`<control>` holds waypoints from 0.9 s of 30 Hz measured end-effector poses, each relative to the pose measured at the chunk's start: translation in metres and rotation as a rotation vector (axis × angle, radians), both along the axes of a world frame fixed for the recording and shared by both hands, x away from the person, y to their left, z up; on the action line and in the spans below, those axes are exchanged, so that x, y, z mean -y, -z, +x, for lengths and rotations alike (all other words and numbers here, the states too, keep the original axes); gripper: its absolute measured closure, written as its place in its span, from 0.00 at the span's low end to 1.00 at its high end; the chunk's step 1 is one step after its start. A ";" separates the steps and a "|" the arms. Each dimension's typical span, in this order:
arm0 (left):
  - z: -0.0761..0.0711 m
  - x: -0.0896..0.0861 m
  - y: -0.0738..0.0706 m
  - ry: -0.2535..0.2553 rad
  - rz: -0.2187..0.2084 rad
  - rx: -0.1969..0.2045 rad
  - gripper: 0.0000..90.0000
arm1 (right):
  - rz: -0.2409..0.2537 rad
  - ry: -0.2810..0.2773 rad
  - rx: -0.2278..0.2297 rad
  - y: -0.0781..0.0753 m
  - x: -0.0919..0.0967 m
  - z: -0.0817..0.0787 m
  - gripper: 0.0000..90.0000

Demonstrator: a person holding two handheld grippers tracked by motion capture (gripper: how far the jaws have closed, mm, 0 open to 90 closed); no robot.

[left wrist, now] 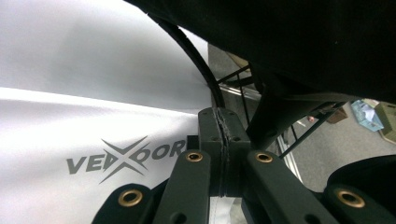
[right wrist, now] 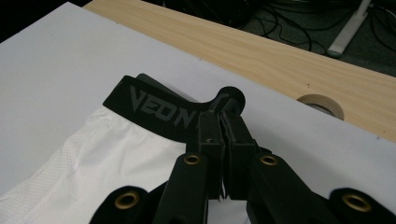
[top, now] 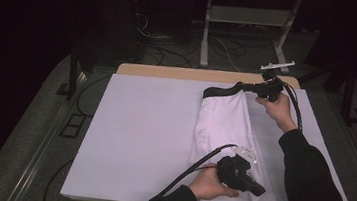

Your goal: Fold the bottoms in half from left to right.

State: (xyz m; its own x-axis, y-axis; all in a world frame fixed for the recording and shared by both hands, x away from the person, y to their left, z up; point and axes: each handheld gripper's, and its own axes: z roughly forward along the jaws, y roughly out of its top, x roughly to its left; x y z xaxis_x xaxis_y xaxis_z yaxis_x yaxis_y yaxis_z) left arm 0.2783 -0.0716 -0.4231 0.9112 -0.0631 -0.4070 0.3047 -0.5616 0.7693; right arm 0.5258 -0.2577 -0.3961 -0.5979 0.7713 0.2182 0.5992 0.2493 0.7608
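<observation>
White shorts [top: 224, 120] with a black waistband [top: 222, 91] lie lengthwise on the white sheet [top: 148, 127], right of centre. At the far end my right gripper [top: 248, 86] is shut on the waistband's right end. The right gripper view shows that gripper [right wrist: 223, 123] pinching the band [right wrist: 159, 109], which bears grey letters. At the near end my left gripper [top: 259, 191] is shut on the shorts' leg hem. In the left gripper view the left gripper [left wrist: 223, 126] holds white fabric [left wrist: 70, 135] with a grey printed logo.
The sheet covers a wooden table [top: 179, 73] whose far edge shows bare, with a round cable hole [right wrist: 322, 103]. Behind the table are white desk legs [top: 206, 28] and cables on the floor [top: 172, 44]. A dark sleeve [left wrist: 303, 37] hangs over the left gripper.
</observation>
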 end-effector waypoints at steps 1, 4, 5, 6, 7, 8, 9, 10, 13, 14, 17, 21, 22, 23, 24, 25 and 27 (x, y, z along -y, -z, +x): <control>0.000 0.001 0.001 0.000 -0.001 -0.002 0.98 | -0.003 0.000 0.000 0.001 0.000 0.000 0.96; 0.000 0.005 0.003 0.005 -0.006 -0.012 0.98 | -0.009 0.000 -0.007 0.006 0.001 0.002 0.96; 0.000 0.006 0.003 0.005 -0.004 -0.011 0.98 | -0.009 0.000 -0.007 0.006 0.001 0.002 0.96; 0.000 0.007 0.004 0.002 -0.006 -0.016 0.98 | -0.011 -0.002 -0.010 0.007 0.001 0.002 0.96; 0.001 0.008 0.005 0.000 -0.009 -0.018 0.98 | -0.011 -0.002 -0.010 0.007 0.001 0.002 0.96; 0.001 0.009 0.006 -0.004 -0.010 -0.022 0.98 | -0.013 -0.002 -0.010 0.007 0.001 0.002 0.96; 0.001 0.010 0.006 -0.005 -0.011 -0.023 0.98 | -0.011 -0.003 -0.010 0.007 0.001 0.002 0.96; 0.001 0.011 0.007 -0.009 -0.010 -0.025 0.98 | -0.015 -0.005 -0.008 0.007 0.001 0.002 0.96; 0.002 0.014 0.009 -0.014 -0.016 -0.036 0.98 | -0.021 -0.008 -0.007 0.008 0.001 0.002 0.96; 0.002 0.015 0.009 -0.013 -0.011 -0.031 0.98 | -0.021 -0.008 -0.008 0.008 0.001 0.002 0.96; 0.003 0.019 0.011 -0.015 -0.014 -0.039 0.98 | -0.020 -0.009 -0.008 0.008 0.002 0.002 0.96; 0.005 0.022 0.013 -0.022 -0.017 -0.048 0.98 | -0.023 -0.010 -0.008 0.008 0.002 0.002 0.96; 0.005 0.023 0.014 -0.024 -0.018 -0.050 0.98 | -0.022 -0.010 -0.009 0.008 0.002 0.002 0.96; 0.005 0.024 0.015 -0.026 -0.019 -0.053 0.98 | -0.023 -0.010 -0.009 0.008 0.002 0.002 0.96; 0.006 0.024 0.015 -0.024 -0.017 -0.052 0.98 | -0.025 -0.011 -0.008 0.008 0.002 0.002 0.96; 0.006 0.025 0.016 -0.025 -0.016 -0.055 0.98 | -0.025 -0.012 -0.007 0.008 0.002 0.002 0.96; 0.006 0.026 0.018 -0.026 -0.014 -0.057 0.98 | -0.025 -0.010 -0.006 0.008 0.003 0.001 0.96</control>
